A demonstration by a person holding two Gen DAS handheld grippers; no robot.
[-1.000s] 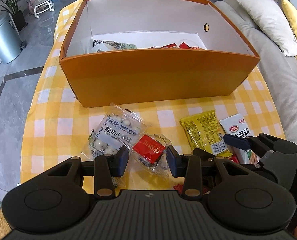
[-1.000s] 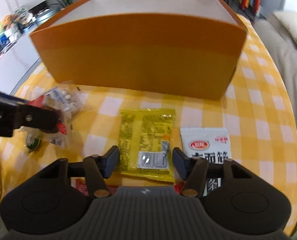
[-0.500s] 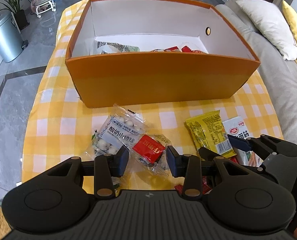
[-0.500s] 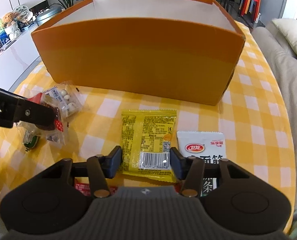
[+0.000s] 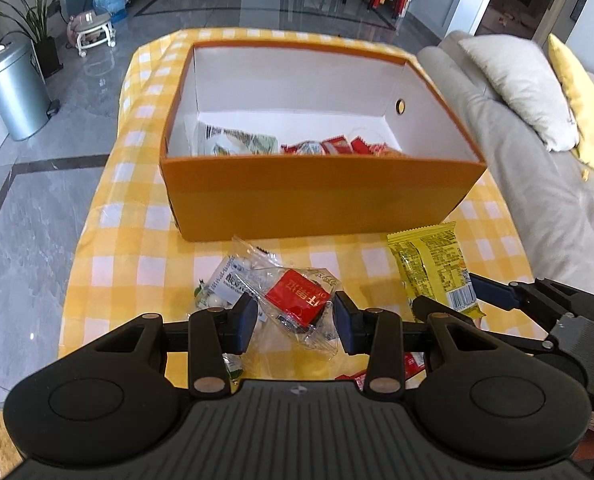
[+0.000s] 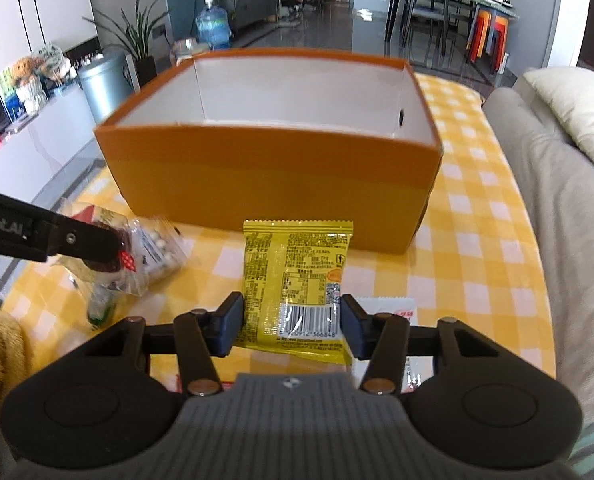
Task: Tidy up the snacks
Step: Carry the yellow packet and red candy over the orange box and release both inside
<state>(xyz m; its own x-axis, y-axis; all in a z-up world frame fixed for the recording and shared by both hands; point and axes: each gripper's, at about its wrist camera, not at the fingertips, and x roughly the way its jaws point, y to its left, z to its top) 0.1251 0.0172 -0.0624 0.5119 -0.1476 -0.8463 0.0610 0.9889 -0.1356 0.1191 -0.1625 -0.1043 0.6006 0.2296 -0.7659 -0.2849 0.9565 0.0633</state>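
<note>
An orange box (image 5: 321, 196) with a white inside stands on the yellow checked tablecloth; it also shows in the right wrist view (image 6: 273, 184). Several snack packets (image 5: 297, 146) lie in it. My left gripper (image 5: 295, 320) is shut on a clear packet with a red label (image 5: 299, 300) and holds it above the table. My right gripper (image 6: 291, 330) is shut on a yellow snack packet (image 6: 297, 272), lifted in front of the box. A clear bag of white balls (image 5: 233, 280) lies under the left packet.
A white packet with a red logo (image 6: 389, 308) lies on the cloth by the right gripper. A grey sofa (image 5: 537, 176) with pillows runs along the table's right side. A metal bin (image 5: 13, 88) stands on the floor at left.
Both grippers have risen and pulled back from the box, each lifting its packet off the cloth. The box's inside shows more from above.
</note>
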